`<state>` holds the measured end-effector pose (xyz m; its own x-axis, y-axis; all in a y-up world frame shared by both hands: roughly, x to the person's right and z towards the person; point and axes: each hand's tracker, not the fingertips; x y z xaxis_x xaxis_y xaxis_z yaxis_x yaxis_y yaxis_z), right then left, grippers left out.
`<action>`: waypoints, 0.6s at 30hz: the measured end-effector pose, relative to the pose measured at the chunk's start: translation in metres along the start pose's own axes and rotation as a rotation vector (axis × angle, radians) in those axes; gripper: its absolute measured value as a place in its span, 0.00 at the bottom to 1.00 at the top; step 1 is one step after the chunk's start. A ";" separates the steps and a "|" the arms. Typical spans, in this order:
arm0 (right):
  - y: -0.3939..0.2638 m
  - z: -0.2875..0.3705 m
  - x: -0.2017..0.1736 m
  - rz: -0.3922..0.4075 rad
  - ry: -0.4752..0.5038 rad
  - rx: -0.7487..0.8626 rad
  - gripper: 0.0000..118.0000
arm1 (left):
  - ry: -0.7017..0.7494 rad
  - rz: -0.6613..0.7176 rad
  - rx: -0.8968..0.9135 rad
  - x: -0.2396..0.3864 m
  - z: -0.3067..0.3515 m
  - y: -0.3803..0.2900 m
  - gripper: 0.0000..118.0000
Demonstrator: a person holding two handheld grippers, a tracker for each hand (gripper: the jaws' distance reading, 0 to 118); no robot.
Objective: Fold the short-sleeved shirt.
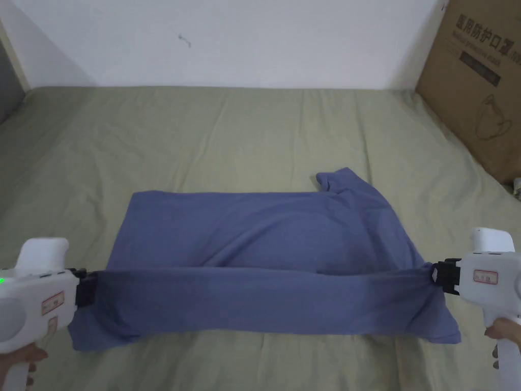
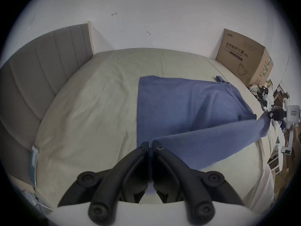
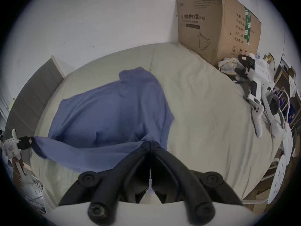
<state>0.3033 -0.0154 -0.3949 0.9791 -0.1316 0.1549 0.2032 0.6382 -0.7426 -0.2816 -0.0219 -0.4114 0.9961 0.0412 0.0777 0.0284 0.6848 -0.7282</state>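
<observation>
The black fingers [image 2: 145, 145] of the left gripper [image 1: 87, 290] are pressed together on the near left corner of the blue short-sleeved cotton shirt [image 1: 264, 229], with cloth caught between the tips; in the left gripper view that gripper [image 2: 150, 144] shows only a thin slit between its jaws. From there the near edge of the shirt runs as a taut, raised band across to the right gripper [image 1: 436, 277], whose jaws are likewise clamped on the near right corner, seen closed on fabric in the right gripper view [image 3: 150, 144].

The rest of the shirt lies flat on the olive-green bedsheet [image 1: 229, 127], roughly mid-bed, with its collar end toward the right. Holding both near corners apart keeps the edge straight, which I judge is meant to let the near part be carried over the far part as a lengthwise fold without sagging.

Further right, a brown cardboard box [image 1: 483, 86] stands against the wall, cut off by the picture's edge. The sleeve on the near side is lost under the lifted band, and how much cloth each jaw holds cannot be made out.
</observation>
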 end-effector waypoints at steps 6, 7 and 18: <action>0.026 -0.062 -0.013 0.026 -0.052 -0.082 0.01 | 0.034 -0.070 -0.105 0.006 -0.070 0.021 0.03; 0.025 -0.068 -0.015 0.035 -0.058 -0.092 0.01 | 0.032 -0.061 -0.113 0.005 -0.077 0.019 0.05; 0.021 -0.049 -0.020 0.063 -0.057 -0.041 0.63 | 0.053 0.063 -0.082 -0.008 -0.049 -0.003 0.94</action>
<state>0.2882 -0.0364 -0.4455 0.9885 -0.0483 0.1432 0.1425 0.6123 -0.7777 -0.2857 -0.0599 -0.4435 0.9991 0.0420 -0.0042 -0.0293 0.6201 -0.7839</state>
